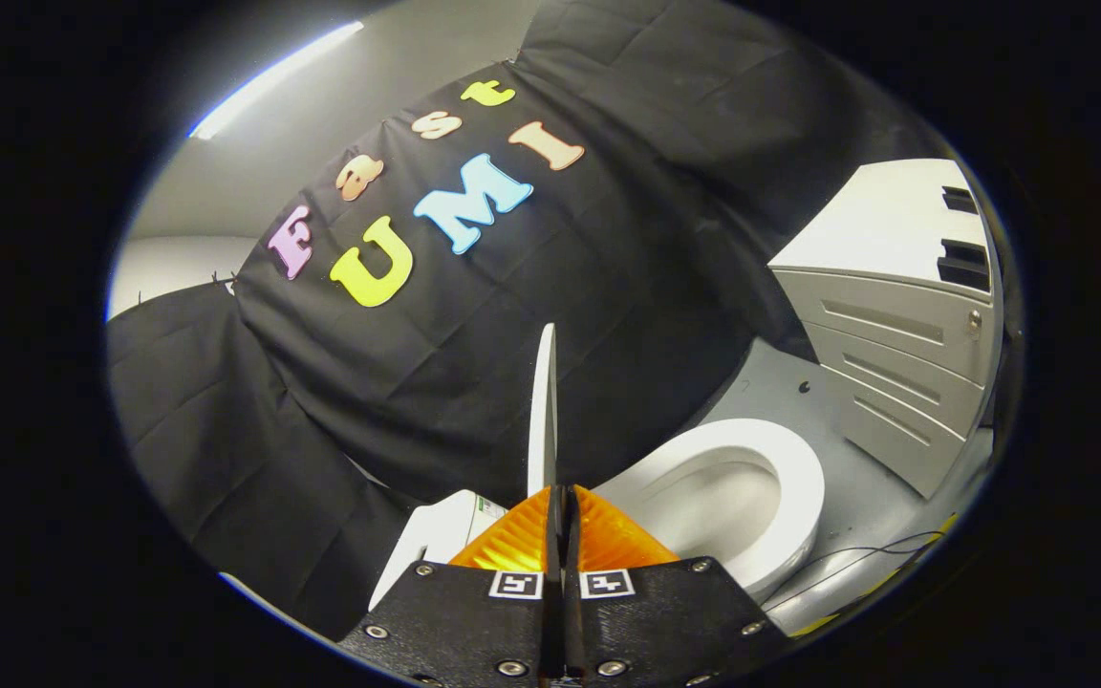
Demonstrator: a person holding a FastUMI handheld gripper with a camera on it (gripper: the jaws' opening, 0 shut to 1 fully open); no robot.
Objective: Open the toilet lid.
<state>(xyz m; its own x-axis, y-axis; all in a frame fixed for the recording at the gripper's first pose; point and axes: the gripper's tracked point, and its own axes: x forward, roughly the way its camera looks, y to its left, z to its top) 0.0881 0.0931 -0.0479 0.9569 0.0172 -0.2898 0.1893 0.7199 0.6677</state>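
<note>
The white toilet lid (542,411) stands raised, seen edge-on as a thin upright blade rising straight from between my fingers. My gripper (561,502) is shut on the lid's near edge, both fingers pressed against it. To the right of the lid the white seat ring (804,478) and the open bowl (723,506) lie exposed. The tank (441,540) sits to the left of the lid, just beyond my fingers.
A grey cabinet (895,344) with louvred panels stands beyond the toilet on the right. The grey floor (856,516) around the bowl carries a thin cable (856,554). Black cloth walls close in behind and to the left.
</note>
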